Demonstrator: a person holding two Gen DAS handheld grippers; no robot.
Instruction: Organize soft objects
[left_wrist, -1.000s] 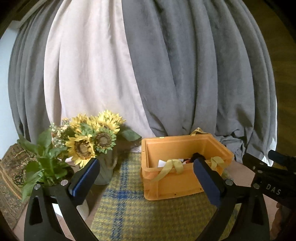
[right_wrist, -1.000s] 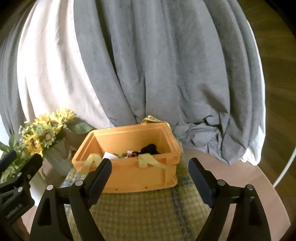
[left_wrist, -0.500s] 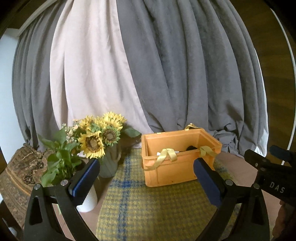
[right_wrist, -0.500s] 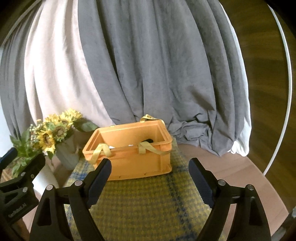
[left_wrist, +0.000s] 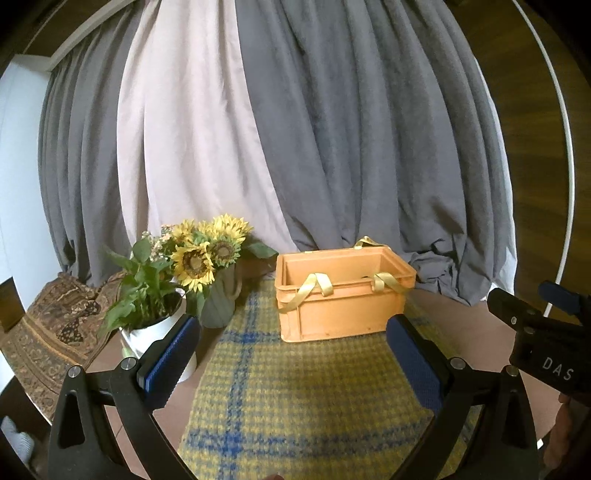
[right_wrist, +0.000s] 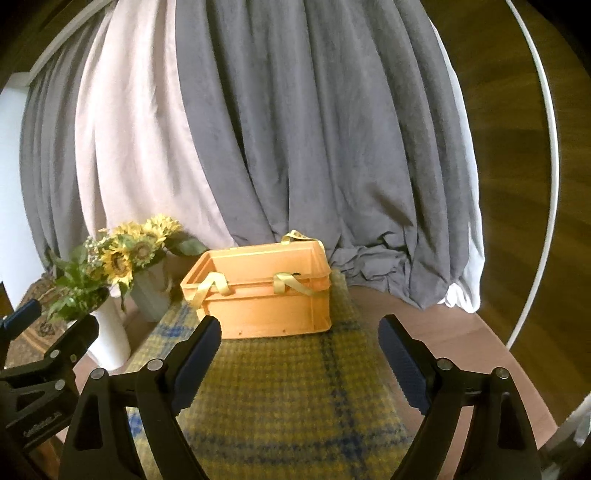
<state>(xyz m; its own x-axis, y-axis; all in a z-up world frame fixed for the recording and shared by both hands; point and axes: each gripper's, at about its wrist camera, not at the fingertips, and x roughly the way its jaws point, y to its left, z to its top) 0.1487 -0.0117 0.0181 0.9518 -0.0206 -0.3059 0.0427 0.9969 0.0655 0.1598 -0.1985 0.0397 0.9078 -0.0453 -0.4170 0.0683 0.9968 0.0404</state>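
Your two pairs of tongs hover over the plaid cloth (left_wrist: 317, 398) on the counter (right_wrist: 443, 332), facing the orange crate (left_wrist: 341, 306) that sits at the cloth's far end, at twelve o'clock from both. The left tongs (left_wrist: 291, 360) stand spread with nothing between the blue pads; the right tongs (right_wrist: 299, 356) are spread too, have just been opening a touch wider, and are likewise empty. The yellow ribbon (left_wrist: 314, 290) draped in loops over the crate's near rim looks light, limp and slick, so it will likely slide through a loose pinch; take it where a loop folds over the rim, with the pads flat across its width. The crate itself looks stiff and light, best taken by its rim if it must shift. The left view shows the white pot of greenery (left_wrist: 162, 332) at nine o'clock, beside the sunflower vase (left_wrist: 218, 299), and the right tongs at three o'clock. The right view looks at the crate more from its right side and takes in the bare counter at two o'clock. Neither view looks down into the crate, so its contents cannot be told.
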